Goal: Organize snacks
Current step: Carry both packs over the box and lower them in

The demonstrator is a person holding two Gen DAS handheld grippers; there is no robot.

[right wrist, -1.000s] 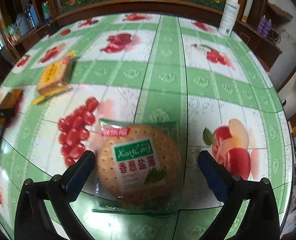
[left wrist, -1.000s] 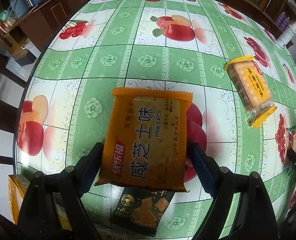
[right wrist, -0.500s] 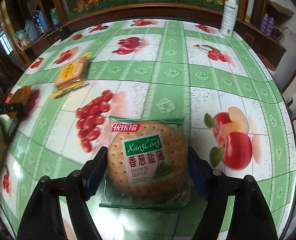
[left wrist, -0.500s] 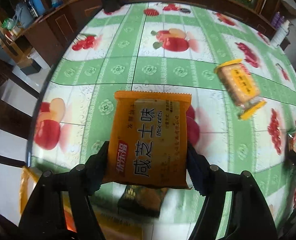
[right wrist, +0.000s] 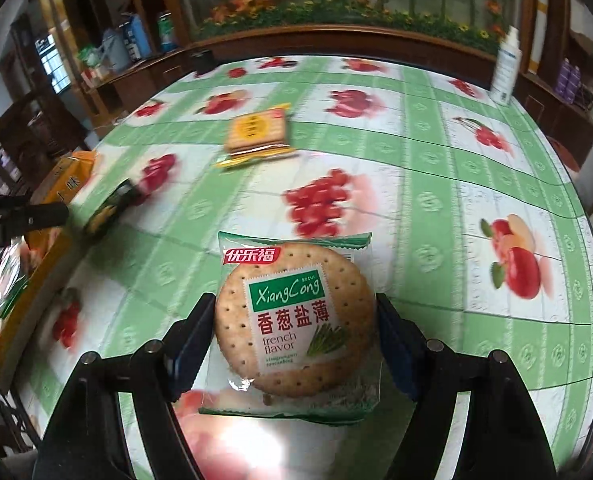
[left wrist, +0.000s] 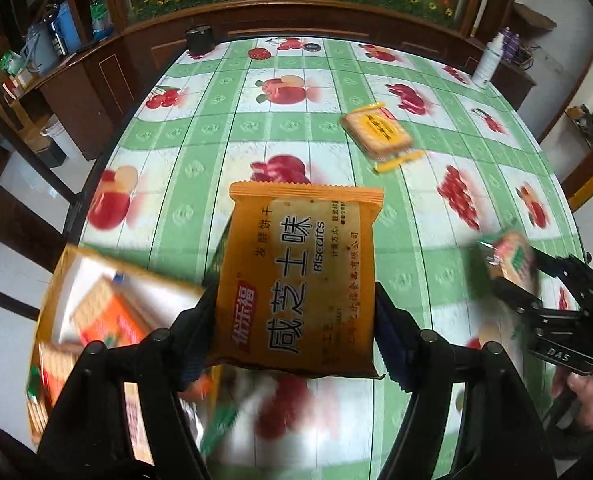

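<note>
The box (left wrist: 56,292) at the left and its packets are blurred and partly hidden behind the jaws.

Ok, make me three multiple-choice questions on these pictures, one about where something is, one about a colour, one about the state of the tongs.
1. Where is the yellow-edged clear cracker pack?
A. lying alone on the green fruit-print tablecloth
B. inside the orange cardboard box
C. between the right tongs

2. What colour is the label panel reading XiangCong on the round cracker pack?
A. blue
B. green
C. black

3. What are the left tongs doing?
A. standing open and empty
B. gripping a white bottle
C. gripping the orange foil biscuit pack

Answers:
1 A, it sits by itself on the cloth, apart from both tongs.
2 B, the panel behind the white lettering is green.
3 C, both pads press on the pack's sides.
</note>
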